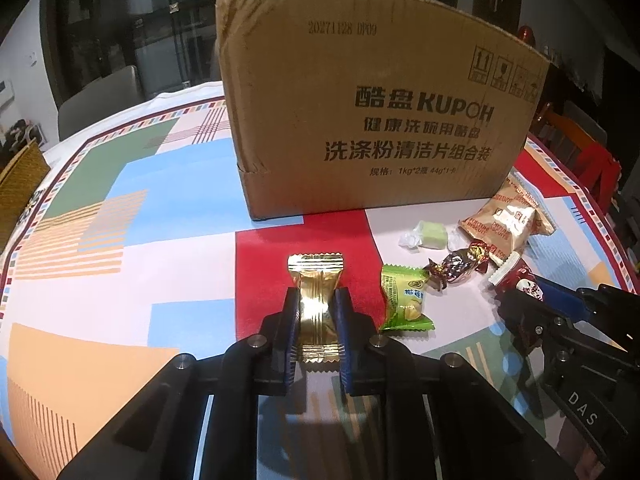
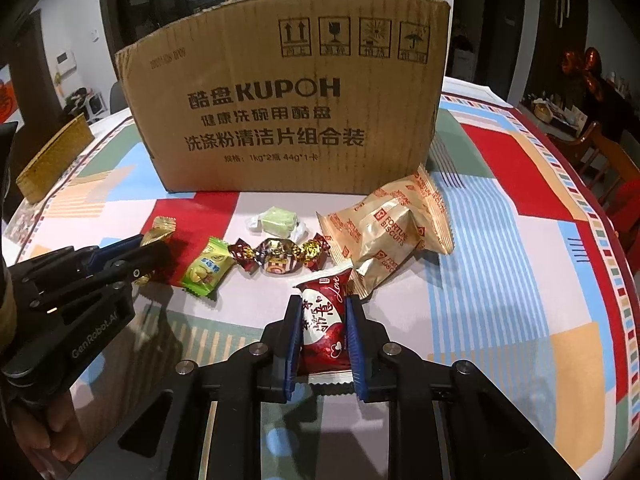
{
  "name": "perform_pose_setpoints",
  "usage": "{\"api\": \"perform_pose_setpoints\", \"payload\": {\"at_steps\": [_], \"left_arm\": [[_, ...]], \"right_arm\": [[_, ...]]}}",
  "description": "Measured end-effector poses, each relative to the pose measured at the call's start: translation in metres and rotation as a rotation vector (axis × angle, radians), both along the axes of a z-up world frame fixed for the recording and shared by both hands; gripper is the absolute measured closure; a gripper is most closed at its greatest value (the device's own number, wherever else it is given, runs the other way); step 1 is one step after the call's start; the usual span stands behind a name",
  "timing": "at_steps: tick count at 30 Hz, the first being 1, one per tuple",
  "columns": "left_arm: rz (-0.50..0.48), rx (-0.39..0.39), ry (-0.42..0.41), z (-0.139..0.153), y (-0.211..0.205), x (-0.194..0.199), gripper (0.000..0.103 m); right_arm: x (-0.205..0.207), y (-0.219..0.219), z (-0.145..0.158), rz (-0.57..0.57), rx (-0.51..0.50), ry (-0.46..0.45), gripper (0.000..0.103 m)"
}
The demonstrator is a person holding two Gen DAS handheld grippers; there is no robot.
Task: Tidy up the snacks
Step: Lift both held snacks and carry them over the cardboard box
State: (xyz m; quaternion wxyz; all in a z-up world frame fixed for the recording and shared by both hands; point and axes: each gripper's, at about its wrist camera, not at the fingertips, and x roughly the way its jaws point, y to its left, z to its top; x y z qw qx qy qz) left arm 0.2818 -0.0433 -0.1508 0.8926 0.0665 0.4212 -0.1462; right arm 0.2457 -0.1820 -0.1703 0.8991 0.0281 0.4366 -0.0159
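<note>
A tall cardboard box point(image 1: 360, 112) stands on the table; it also shows in the right wrist view point(image 2: 280, 96). My left gripper point(image 1: 318, 300) is shut on a gold candy packet point(image 1: 316, 288), low over the table. My right gripper point(image 2: 322, 308) is shut on a red snack packet point(image 2: 324, 324). Loose on the table in front of the box lie a green-yellow packet point(image 2: 206, 270), a red-gold twisted candy point(image 2: 278, 260), a pale green wrapped candy point(image 2: 278, 220) and two tan Fortune Biscuits packets point(image 2: 396, 224).
The table wears a colourful patterned cloth point(image 1: 120, 220). A woven basket point(image 2: 52, 160) sits at the table's far left edge. Chairs point(image 2: 612, 168) stand beyond the right edge. The left gripper's body point(image 2: 80, 288) is beside the snacks in the right wrist view.
</note>
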Motion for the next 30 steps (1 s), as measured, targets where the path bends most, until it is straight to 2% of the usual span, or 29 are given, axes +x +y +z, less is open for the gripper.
{"api": "perform_pose_setpoints", "payload": {"at_steps": [30], "left_arm": [[0.043, -0.019, -0.099, 0.051, 0.013, -0.045, 0.085]], "right_arm": [[-0.034, 0.009, 0.053, 0.03, -0.018, -0.127, 0.081]]}}
